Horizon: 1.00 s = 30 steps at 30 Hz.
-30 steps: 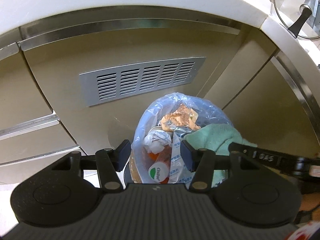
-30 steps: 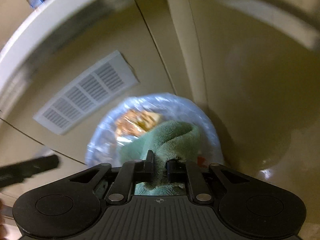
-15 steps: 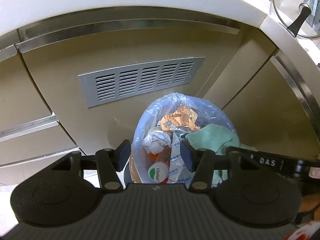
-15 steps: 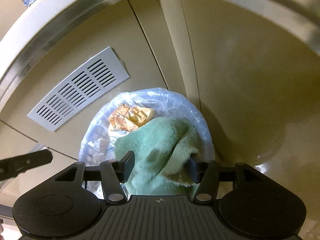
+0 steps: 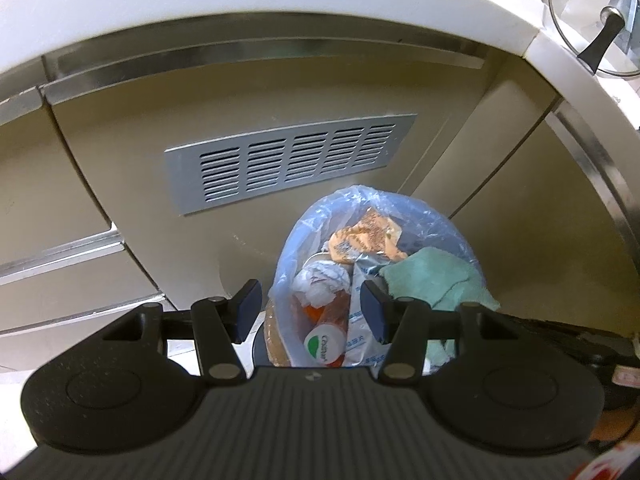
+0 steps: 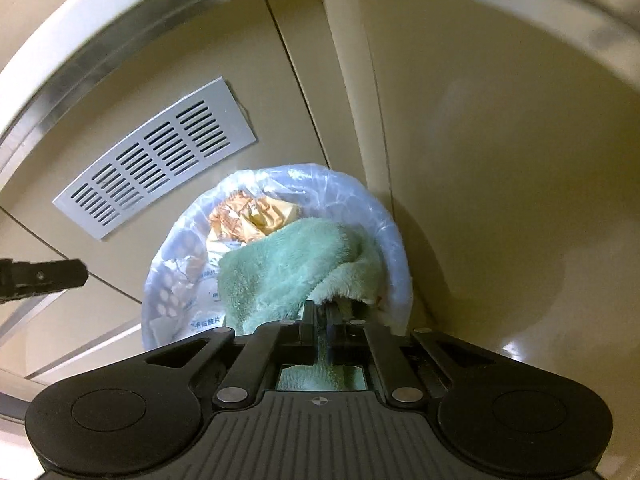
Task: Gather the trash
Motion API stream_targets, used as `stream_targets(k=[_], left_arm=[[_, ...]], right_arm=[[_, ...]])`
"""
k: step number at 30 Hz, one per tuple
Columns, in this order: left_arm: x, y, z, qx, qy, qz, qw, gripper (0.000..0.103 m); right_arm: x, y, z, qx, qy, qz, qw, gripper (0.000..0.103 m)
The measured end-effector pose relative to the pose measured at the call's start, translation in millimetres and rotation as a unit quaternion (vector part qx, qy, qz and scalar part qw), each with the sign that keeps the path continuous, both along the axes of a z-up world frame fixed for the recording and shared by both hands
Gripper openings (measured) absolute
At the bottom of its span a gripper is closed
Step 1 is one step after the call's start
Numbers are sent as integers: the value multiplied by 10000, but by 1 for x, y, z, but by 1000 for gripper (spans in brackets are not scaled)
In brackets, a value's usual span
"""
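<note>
The right gripper point(image 6: 320, 314) is clamped on the green cloth point(image 6: 288, 272), which lies atop the trash in the bag point(image 6: 384, 220). The left gripper point(image 5: 311, 312) hangs half open over the bag point(image 5: 448, 228), holding nothing, below a vent point(image 5: 288, 160).

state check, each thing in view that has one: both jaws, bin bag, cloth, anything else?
left gripper: jaws open, nothing between them, above the bag
right gripper: jaws shut on the green cloth
green cloth: crumpled, lying on top of the trash
bin bag: mouth open, nearly full
orange bottle: capped, on its side in the bag
white paper: balled up
vent grille: fixed to cabinet front
</note>
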State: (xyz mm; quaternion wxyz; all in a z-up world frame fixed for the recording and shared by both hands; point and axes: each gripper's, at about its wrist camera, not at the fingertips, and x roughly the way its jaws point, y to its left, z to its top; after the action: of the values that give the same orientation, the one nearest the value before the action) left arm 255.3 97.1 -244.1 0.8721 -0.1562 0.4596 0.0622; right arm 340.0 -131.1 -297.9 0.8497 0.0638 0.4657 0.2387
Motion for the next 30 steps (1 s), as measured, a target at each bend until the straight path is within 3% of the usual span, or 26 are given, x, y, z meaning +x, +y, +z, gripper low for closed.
stream_targets(k=[14, 22, 23, 25, 26, 27, 30], left_arm=[[-11, 6, -8, 126, 184, 298, 9993, 51], [-7, 0, -4, 134, 201, 369, 9990, 51], [-7, -1, -3, 137, 187, 363, 9991, 51], [-7, -4, 1, 151, 164, 358, 9991, 51], [-7, -6, 3, 152, 154, 359, 9991, 51], [-7, -7, 6, 154, 143, 366, 9991, 51], [-11, -12, 16, 166, 99, 402, 9990, 51]], right_arm=[[25, 26, -44, -49, 173, 196, 9996, 4], [14, 27, -28, -256, -99, 348, 9990, 5], [11, 26, -24, -231, -113, 338, 9991, 9], [3, 23, -13, -135, -205, 308, 9992, 30], [-3, 22, -6, -78, -276, 305, 9991, 48], [-8, 21, 1, -27, -358, 295, 9989, 53], [-22, 14, 16, 139, -386, 350, 9985, 53]])
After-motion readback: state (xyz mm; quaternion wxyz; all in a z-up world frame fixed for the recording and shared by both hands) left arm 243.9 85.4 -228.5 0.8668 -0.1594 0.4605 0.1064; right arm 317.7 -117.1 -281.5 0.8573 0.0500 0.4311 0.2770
